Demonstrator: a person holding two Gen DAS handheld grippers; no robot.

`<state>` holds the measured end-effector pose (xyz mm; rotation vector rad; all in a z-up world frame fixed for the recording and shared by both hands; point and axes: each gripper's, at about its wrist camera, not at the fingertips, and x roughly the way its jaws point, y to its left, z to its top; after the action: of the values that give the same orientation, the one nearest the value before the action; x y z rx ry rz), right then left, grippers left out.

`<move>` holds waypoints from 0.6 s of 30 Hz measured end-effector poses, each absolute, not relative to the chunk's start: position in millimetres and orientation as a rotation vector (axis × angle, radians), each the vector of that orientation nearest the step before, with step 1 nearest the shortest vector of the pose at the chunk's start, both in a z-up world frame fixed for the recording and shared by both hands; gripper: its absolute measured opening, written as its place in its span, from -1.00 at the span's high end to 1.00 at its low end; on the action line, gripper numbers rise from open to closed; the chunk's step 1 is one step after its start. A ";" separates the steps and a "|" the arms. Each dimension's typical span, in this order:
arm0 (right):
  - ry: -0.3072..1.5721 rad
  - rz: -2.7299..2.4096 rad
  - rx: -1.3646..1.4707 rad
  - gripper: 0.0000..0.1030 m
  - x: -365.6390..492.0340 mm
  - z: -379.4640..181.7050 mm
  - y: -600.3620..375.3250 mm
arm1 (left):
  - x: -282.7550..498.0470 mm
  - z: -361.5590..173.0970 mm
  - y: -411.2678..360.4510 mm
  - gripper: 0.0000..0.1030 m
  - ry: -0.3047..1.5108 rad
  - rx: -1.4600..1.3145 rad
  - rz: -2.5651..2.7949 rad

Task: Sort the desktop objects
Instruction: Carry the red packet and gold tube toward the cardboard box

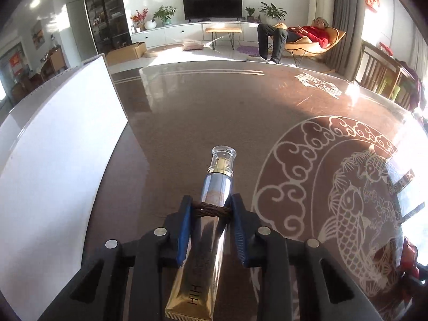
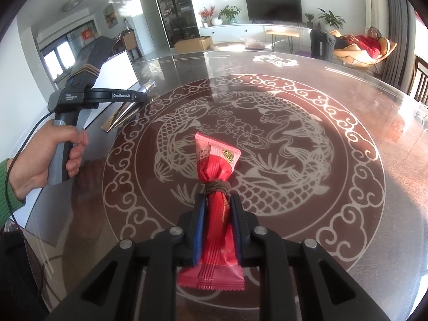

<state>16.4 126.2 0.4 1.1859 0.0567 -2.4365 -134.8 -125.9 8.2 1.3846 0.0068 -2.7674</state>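
Note:
My left gripper (image 1: 211, 208) is shut on a gold and silver cosmetic tube (image 1: 214, 195) with a clear cap, held above the brown glass table, cap pointing forward. A white box (image 1: 53, 160) stands just to its left. My right gripper (image 2: 217, 200) is shut on a red snack packet (image 2: 216, 160), held over the fish pattern in the table's middle. In the right wrist view the left gripper (image 2: 141, 96) with the tube (image 2: 125, 112) is at the left, beside the white box (image 2: 117, 72).
The round brown table (image 2: 347, 101) has a white carp and cloud pattern. A person lies in a lounge chair (image 1: 307, 37) beyond the table's far edge. Wooden chairs (image 1: 379, 72) stand at the right. A TV and plants line the far wall.

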 end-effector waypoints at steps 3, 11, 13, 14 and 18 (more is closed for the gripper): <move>0.070 -2.454 1.189 0.64 16.8 1.3 126.2 | -75.4 10.9 -112.7 0.46 0.057 1.397 -2.803; 0.151 -2.477 1.188 0.57 20.5 1.4 119.2 | -2.8 11.3 -74.5 0.11 -0.020 1.397 -2.797; 0.173 -2.479 1.186 0.53 22.0 1.5 116.8 | -1.6 11.6 -80.3 0.02 0.021 1.404 -2.803; 0.181 -2.478 1.185 0.51 22.5 1.5 116.1 | -1.5 11.0 -78.0 -0.05 0.002 1.411 -2.805; 0.206 -2.477 1.183 0.46 24.0 1.8 113.4 | -3.4 10.3 -75.9 -0.08 -0.018 1.406 -2.796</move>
<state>24.0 113.4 1.8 1.1829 0.2062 -2.4774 -3.4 -75.9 10.3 1.4064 -0.0177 -2.7957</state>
